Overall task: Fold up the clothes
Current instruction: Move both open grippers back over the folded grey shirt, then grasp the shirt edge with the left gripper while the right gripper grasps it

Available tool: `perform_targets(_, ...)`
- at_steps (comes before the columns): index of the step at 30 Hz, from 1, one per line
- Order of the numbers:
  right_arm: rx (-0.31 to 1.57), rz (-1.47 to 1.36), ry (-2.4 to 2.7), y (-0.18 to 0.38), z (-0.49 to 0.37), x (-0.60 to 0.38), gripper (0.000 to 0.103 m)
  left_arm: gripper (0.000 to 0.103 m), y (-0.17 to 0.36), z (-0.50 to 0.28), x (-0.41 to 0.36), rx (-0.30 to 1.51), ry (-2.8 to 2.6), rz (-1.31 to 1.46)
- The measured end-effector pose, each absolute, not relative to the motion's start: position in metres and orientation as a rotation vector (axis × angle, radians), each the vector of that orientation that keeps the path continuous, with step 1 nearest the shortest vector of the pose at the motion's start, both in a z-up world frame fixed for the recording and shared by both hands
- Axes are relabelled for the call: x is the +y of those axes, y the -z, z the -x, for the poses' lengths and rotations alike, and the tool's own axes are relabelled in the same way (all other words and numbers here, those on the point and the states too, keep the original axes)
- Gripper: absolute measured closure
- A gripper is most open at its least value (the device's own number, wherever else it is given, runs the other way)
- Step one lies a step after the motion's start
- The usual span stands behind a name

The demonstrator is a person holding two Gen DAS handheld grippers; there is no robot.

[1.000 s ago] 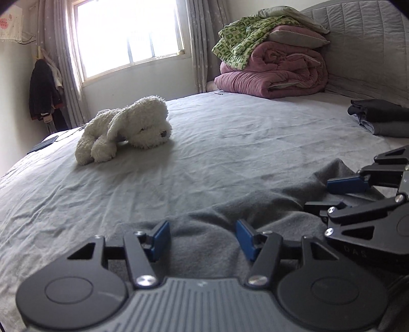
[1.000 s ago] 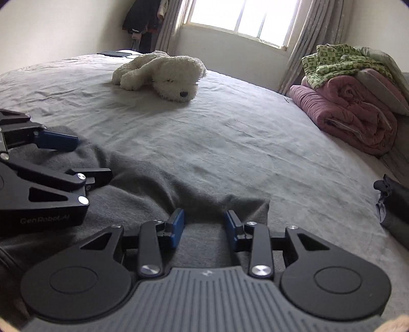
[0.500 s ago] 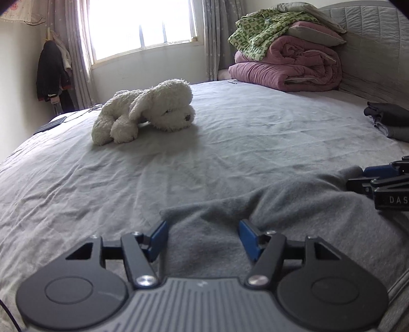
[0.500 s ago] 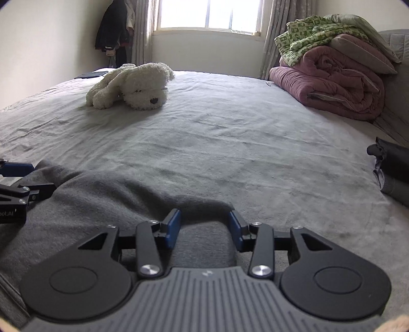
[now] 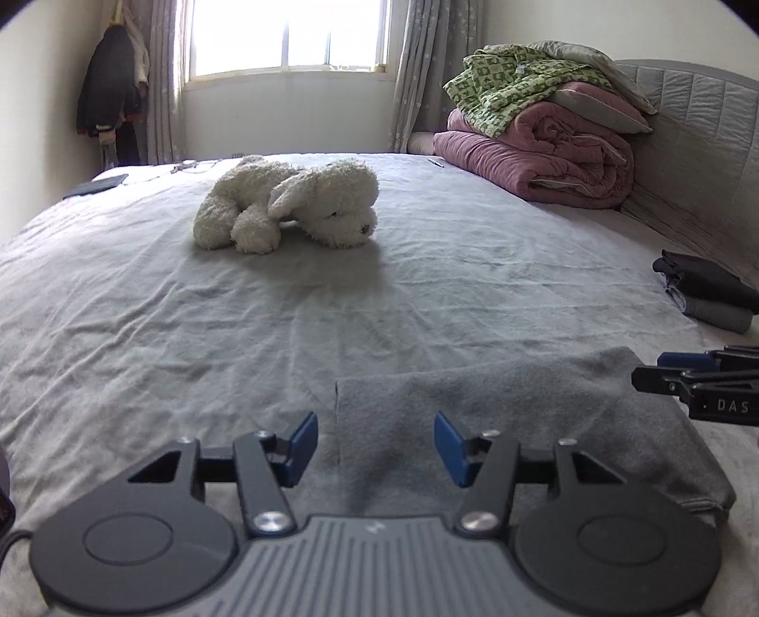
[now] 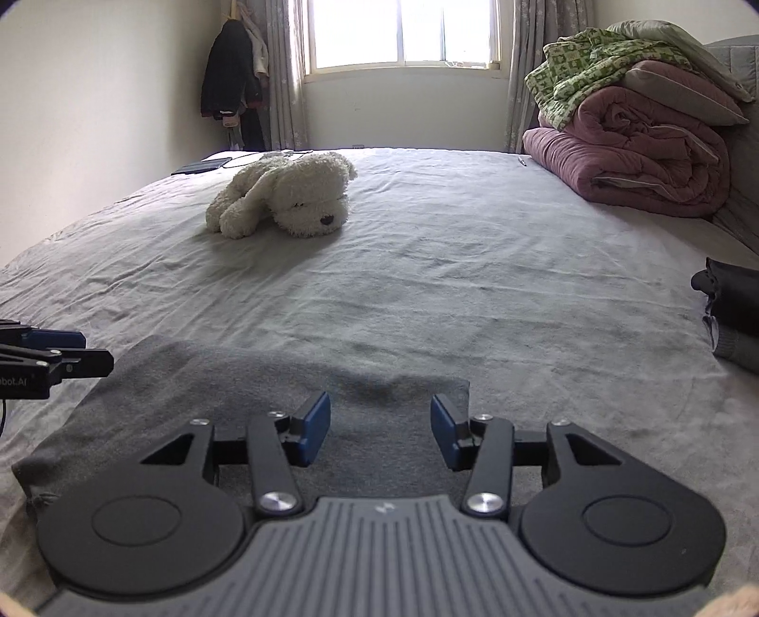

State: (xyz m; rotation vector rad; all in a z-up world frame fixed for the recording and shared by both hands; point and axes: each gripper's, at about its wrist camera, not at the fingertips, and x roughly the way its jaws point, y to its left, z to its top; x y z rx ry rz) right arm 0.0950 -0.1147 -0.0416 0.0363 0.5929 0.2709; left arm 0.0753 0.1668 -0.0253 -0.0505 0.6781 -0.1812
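Two grippers hang low over a grey garment that lies spread flat on the near part of the bed. The left gripper has its blue pads wide apart with nothing between them, and it sits over the garment's left edge, which runs straight between the fingers. The right gripper is likewise spread wide and empty, over the garment's far right corner. Each gripper shows at the side of the other's view, level with the garment's far edge.

Far across the sheet a white plush dog lies on its side, well apart from the garment. A rolled pink quilt sits at the far right against the grey headboard, with a green patterned cloth on top. A small stack of folded dark clothes rests at the right side of the bed. Behind, a bright window and a dark coat hanging in the corner
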Motion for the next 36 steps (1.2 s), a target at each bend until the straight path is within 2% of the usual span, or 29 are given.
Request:
perform_targets(2, 0.607, -0.058, -0.279, 0.039, -0.088, -0.122, 0.055, 0.049, 0.026, -0.067, 0.176, 0.740, 0.196, 0.113)
perform_targets(3, 0.613, -0.070, -0.283, 0.038, -0.085, -0.125, 0.055, 0.053, 0.027, -0.063, 0.180, 0.759, 0.204, 0.134)
perform_targets(5, 0.627, -0.092, -0.292, 0.036, -0.078, -0.132, 0.055, 0.066, 0.029, -0.054, 0.184, 0.787, 0.222, 0.166)
perform_targets(6, 0.634, -0.103, -0.296, 0.035, -0.074, -0.136, 0.055, 0.079, 0.031, -0.050, 0.187, 0.801, 0.231, 0.182)
perform_targets(7, 0.636, -0.104, -0.304, 0.034, -0.069, -0.136, 0.055, 0.088, 0.032, -0.046, 0.188, 0.809, 0.238, 0.189)
perform_targets(9, 0.634, -0.087, -0.329, 0.033, -0.060, -0.133, 0.055, 0.089, 0.035, -0.039, 0.188, 0.814, 0.252, 0.182)
perform_targets(13, 0.639, 0.011, -0.392, 0.038, -0.045, -0.119, 0.055, 0.088, 0.043, -0.030, 0.181, 0.867, 0.252, 0.079)
perform_targets(17, 0.746, 0.120, -0.352, 0.059, -0.044, -0.114, 0.055, 0.084, 0.047, -0.031, 0.194, 0.930, 0.221, 0.107)
perform_targets(22, 0.741, 0.041, -0.348, 0.051, -0.045, -0.125, 0.055, 0.054, 0.038, -0.035, 0.214, 0.926, 0.190, 0.232)
perform_targets(32, 0.736, -0.182, -0.300, 0.037, -0.072, -0.139, 0.055, 0.051, 0.044, -0.064, 0.214, 0.926, 0.163, 0.332)
perform_targets(36, 0.714, -0.203, -0.340, 0.033, -0.078, -0.128, 0.061, 0.051, 0.044, -0.076, 0.215, 0.875, 0.179, 0.369)
